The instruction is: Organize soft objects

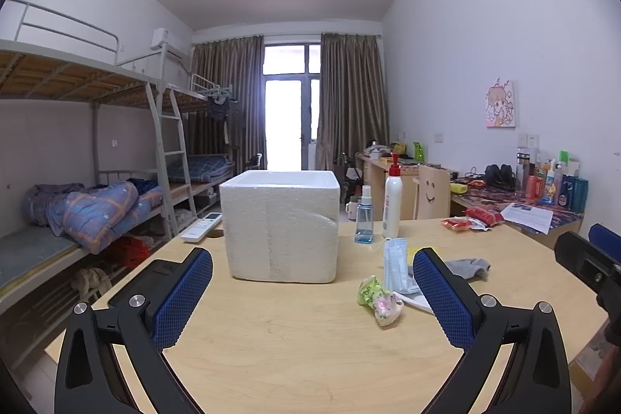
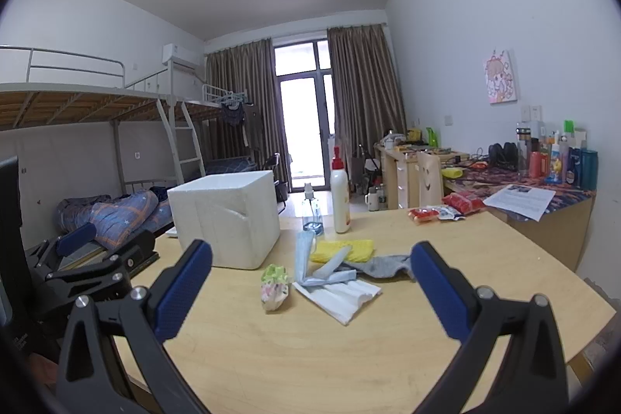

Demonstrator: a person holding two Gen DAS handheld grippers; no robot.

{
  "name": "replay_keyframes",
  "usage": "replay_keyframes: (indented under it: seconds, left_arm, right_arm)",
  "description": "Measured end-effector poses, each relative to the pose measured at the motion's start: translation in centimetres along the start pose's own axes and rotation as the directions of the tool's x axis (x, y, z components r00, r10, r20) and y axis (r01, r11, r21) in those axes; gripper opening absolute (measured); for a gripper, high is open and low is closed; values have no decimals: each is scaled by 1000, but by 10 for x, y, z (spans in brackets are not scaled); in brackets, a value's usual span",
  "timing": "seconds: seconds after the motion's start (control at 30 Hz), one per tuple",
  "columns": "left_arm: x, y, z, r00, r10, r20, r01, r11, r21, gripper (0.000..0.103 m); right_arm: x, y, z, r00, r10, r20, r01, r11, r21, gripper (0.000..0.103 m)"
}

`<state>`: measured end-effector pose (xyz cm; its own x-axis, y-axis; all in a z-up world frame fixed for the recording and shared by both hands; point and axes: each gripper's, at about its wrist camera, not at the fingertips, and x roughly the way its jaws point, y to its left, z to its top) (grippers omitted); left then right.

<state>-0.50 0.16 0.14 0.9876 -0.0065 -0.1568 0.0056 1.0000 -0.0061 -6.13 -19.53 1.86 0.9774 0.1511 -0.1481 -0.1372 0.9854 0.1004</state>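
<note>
Partly behind the wide-apart left hand-held gripper, grey sock and face mask.

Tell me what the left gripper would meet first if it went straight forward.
Probably the white foam box: it stands ahead between the open left gripper fingers, with bare wooden table before it.

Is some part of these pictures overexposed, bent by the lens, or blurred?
Left wrist view: the balcony door is blown out white, the wall lines bow, dark corners frame the picture. Right wrist view: the same glare at the door, a tilted and curved room, but the foam box stays sharp.
</note>
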Motion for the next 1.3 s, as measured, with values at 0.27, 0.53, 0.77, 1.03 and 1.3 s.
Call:
replay_keyframes:
  seconds: [0.27,0.53,0.77,1.03,1.3]
  left_arm:
    - [0,2,1,1000,-1,-4,1,1000,6,103]
    - [-1,1,0,1000,0,0,0,1000,13,103]
    - [-1,1,0,1000,1,1,-1,1000,14,103]
    - [-2,-2,2,1000,0,2,0,1000,28,103]
    - [-2,-1,1,1000,5,-1,-5,1000,22,103]
  right_arm:
    - [1,-1,0,1000,5,3,-5,1000,5,103]
    - [3,-2,0,1000,10,-1,-10,1000,3,103]
    - [4,-1,-1,1000,11,-2,-11,1000,-2,103]
    - [3,-1,-3,1000,9,1,-9,1000,0,103]
    - [4,-4,-3,1000,15,-1,-15,1000,-6,103]
